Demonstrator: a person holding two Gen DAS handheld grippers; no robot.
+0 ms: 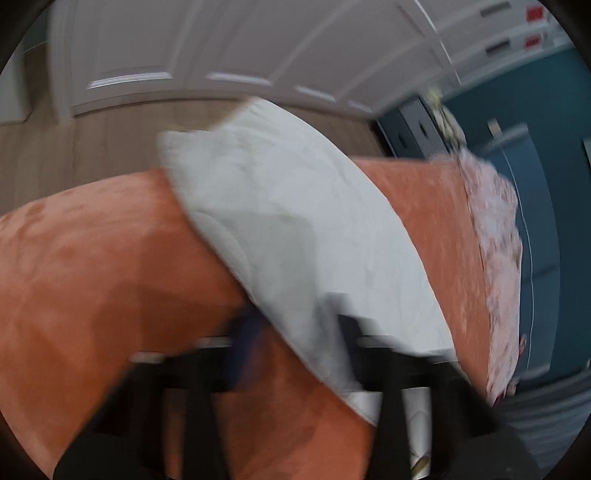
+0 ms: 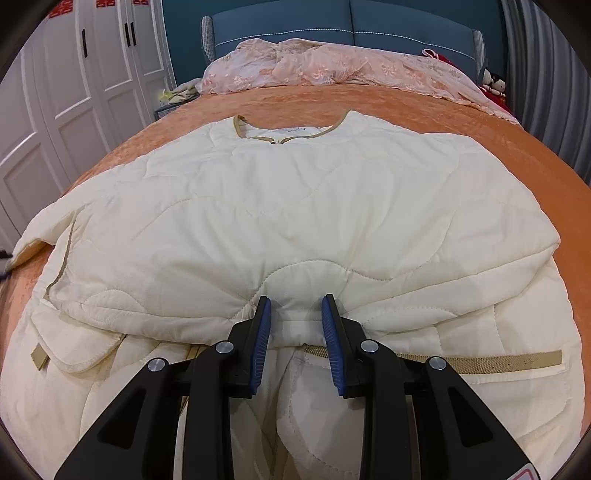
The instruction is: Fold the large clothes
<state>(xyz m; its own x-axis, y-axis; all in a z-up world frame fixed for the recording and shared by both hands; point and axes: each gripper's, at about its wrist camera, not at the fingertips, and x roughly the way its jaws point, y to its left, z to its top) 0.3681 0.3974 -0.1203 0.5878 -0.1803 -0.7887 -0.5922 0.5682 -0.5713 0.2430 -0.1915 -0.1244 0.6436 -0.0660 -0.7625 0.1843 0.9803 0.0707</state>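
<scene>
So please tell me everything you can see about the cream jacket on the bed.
The cream jacket is quilted and padded, with tan trim at the round collar and a tan strap low on the right. It lies flat on the orange bedspread, collar away, with one layer folded over. The open right claw straddles a fold edge.

**A home bedroom**

We see a bed dressed in an orange plush bedspread, with a padded teal headboard standing against a teal wall. A pink lace coverlet lies bunched at the head of the bed, and small dolls sit beside it at the right. White panelled wardrobe doors with dark handles and red paper cut-outs line one side. In the left wrist view, blurred by motion, we make out wood-look flooring below the same white doors.
</scene>
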